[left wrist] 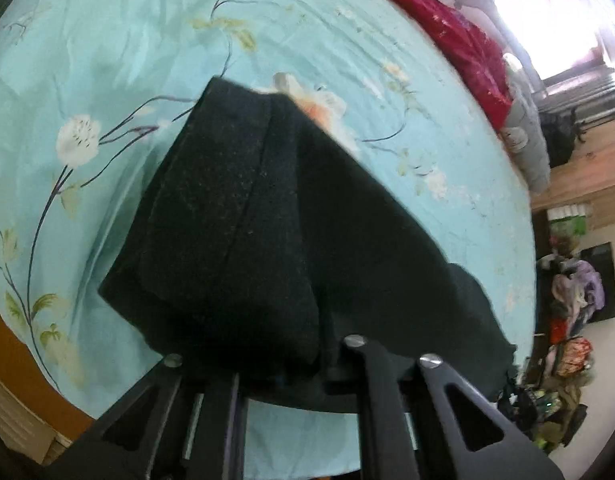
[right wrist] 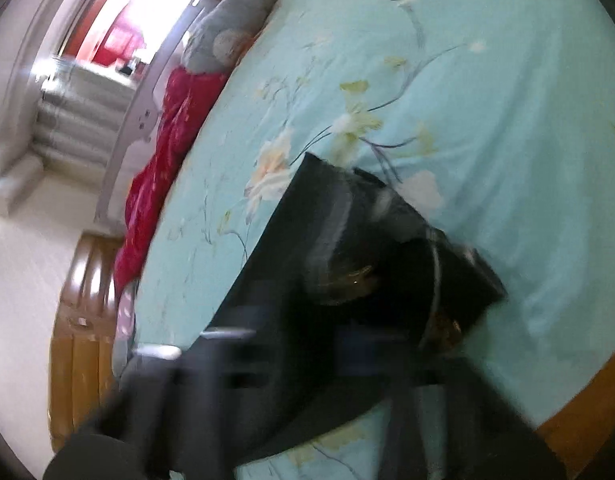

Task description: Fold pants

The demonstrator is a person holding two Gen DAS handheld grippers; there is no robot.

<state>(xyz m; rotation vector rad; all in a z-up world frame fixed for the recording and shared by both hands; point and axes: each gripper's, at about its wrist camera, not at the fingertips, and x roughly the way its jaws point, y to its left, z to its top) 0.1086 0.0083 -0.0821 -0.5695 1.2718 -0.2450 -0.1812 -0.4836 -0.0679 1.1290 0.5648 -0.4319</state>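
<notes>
The left tool [left wrist: 291, 364] is sitting with its jaws drawn together at the near hem of the black pants [left wrist: 243, 220], and dark cloth is bunching right between its two arms, so it is pinching the fabric. From there the pants are draping up and away from the tool as a folded, tent-like stack, their far corner reaching toward a pale flower printed on the turquoise bedsheet [left wrist: 107, 40].

The right tool [right wrist: 307, 364] is badly blurred; its jaws are also closed down, and the pants [right wrist: 339, 248] are spreading out directly ahead of it, the cloth seeming to be caught in them. A light waistband edge is showing on that side.

The pants are lying on the bed, near its front edge. Beyond them, a red blanket [left wrist: 467, 44] is lying along the far side of the bed.
</notes>
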